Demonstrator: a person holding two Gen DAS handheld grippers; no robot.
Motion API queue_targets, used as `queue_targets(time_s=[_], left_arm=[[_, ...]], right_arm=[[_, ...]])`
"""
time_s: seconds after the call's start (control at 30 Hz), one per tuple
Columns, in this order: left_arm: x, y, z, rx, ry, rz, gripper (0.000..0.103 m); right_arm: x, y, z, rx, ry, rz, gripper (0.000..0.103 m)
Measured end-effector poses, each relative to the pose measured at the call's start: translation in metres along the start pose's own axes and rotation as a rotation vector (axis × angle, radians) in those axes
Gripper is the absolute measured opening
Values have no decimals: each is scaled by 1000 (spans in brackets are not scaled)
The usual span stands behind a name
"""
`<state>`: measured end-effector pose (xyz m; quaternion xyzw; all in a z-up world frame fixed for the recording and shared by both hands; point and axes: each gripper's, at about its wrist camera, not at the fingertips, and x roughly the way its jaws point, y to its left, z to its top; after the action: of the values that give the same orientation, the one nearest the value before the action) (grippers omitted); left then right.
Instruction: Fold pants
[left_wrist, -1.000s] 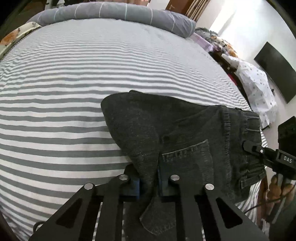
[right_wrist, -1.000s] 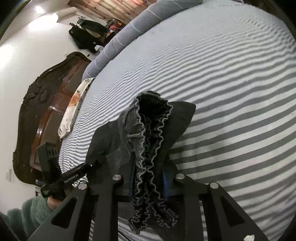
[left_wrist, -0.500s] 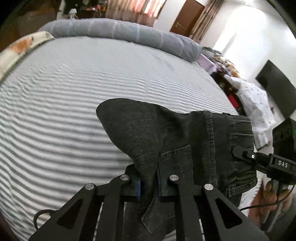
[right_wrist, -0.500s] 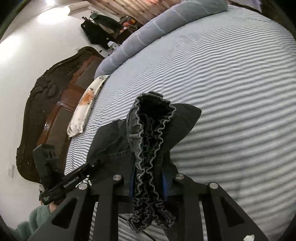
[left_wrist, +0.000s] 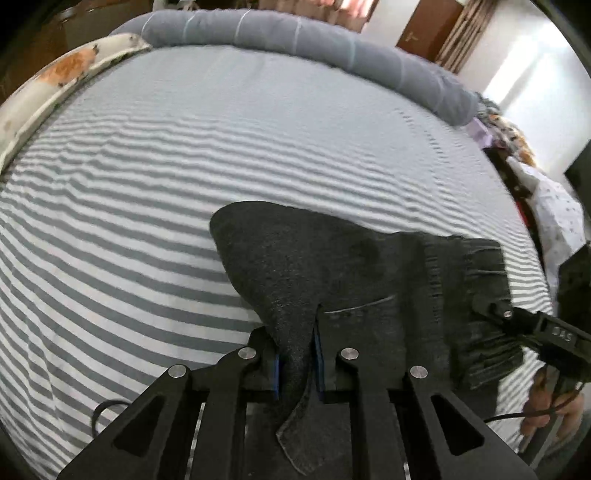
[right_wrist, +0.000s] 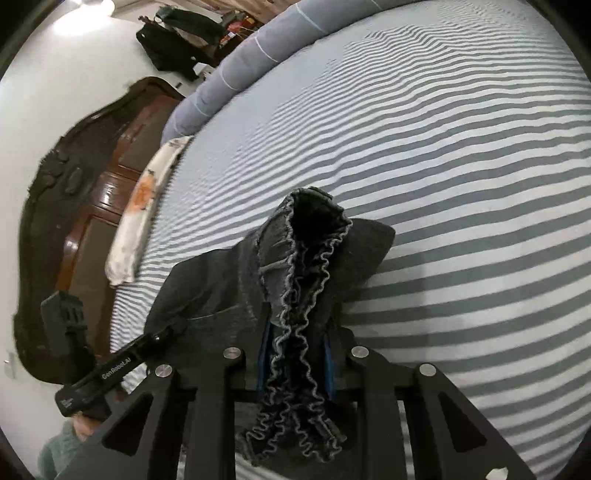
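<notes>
Dark grey denim pants (left_wrist: 332, 266) hang bunched over the striped bed sheet (left_wrist: 147, 221). A fold of denim beside the back pocket sits between the blue pads of my left gripper (left_wrist: 297, 354); its jaws are opening slightly while still touching the cloth. In the right wrist view, the ruffled elastic waistband (right_wrist: 314, 229) of the pants (right_wrist: 218, 295) runs through my right gripper (right_wrist: 297, 354), whose jaws are opening around it. Each gripper shows in the other's view: the right gripper (left_wrist: 517, 321) at the waistband, the left gripper (right_wrist: 122, 365) at the lower left.
A rolled grey duvet (left_wrist: 295, 29) lies along the bed's far side. A floral pillow (right_wrist: 140, 206) rests against a dark wooden headboard (right_wrist: 55, 221). A person's hand (left_wrist: 554, 406) and green sleeve (right_wrist: 55, 454) show behind the grippers. Clothes pile beside the bed (left_wrist: 546, 206).
Both grippers carried the pants across the bed toward the rolled duvet and headboard, which now look nearer. More blue pad shows beside the waistband in the right gripper.
</notes>
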<state>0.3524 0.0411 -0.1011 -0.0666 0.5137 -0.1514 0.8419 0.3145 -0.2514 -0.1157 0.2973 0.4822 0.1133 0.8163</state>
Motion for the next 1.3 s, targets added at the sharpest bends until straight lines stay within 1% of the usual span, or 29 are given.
queue_targets(time_s=[0.03,0.07,0.1,0.13,0.17,0.2,0.23,0.27,0.3,0.33,0.4,0.5,0.6,0.67,0.77,0.87,0.93,1.03,1.13,1.2,1.3], left_arm=[[2,2,-4,2,-1,13,22],[3,3,-8,11,-4,37,29],[2,2,-11,18,-8,53,32],[-1,1,-18,32,-18,71,37],[-6,0,-23,44,-23,82,42],[-9,0,-29,55,-24,87,45],[-10,3,-33,61,-23,88,49],[-14,5,-42,64,-24,89,49],[-17,7,-49,64,-24,95,49],[-20,8,-61,65,-19,110,49],[-23,9,-73,64,-16,133,49],[-29,6,-95,82,-28,186,53],[-36,-3,-105,108,-29,225,53],[-48,-10,-108,116,-45,243,53],[-73,-17,-112,104,-83,258,54],[-103,-23,-119,83,-122,271,55],[-119,-27,-123,81,-140,279,58],[-149,-36,-136,94,-177,296,61],[-170,-41,-147,93,-194,302,64],[-185,-45,-158,77,-196,283,65],[-200,-50,-173,75,-205,272,65]], right_arm=[[1,-2,-2,-1,-3,-16,30],[1,-4,-5,-3,-5,-41,38],[0,-7,-8,-3,-7,-60,45],[-2,-9,-12,-8,-7,-80,49],[-5,-10,-19,-16,-6,-98,55],[-8,-13,-25,-14,-8,-102,59],[-12,-15,-33,-13,-13,-104,59],[-16,-17,-40,-17,-16,-107,60],[-21,-20,-49,-21,-24,-118,62],[-24,-22,-55,-26,-32,-124,64],[-29,-26,-67,-32,-48,-152,64],[-26,-30,-72,-26,-52,-204,66],[-21,-25,-69,-40,-53,-268,68],[-24,-14,-67,-54,-53,-315,71],[-42,8,-71,-91,-76,-372,71],[-67,28,-83,-112,-91,-384,71],[-84,42,-93,-129,-115,-413,72],[-106,67,-112,-172,-150,-455,77],[-124,92,-138,-221,-186,-506,84],[-131,105,-150,-239,-208,-516,91],[-139,117,-169,-230,-227,-513,95]])
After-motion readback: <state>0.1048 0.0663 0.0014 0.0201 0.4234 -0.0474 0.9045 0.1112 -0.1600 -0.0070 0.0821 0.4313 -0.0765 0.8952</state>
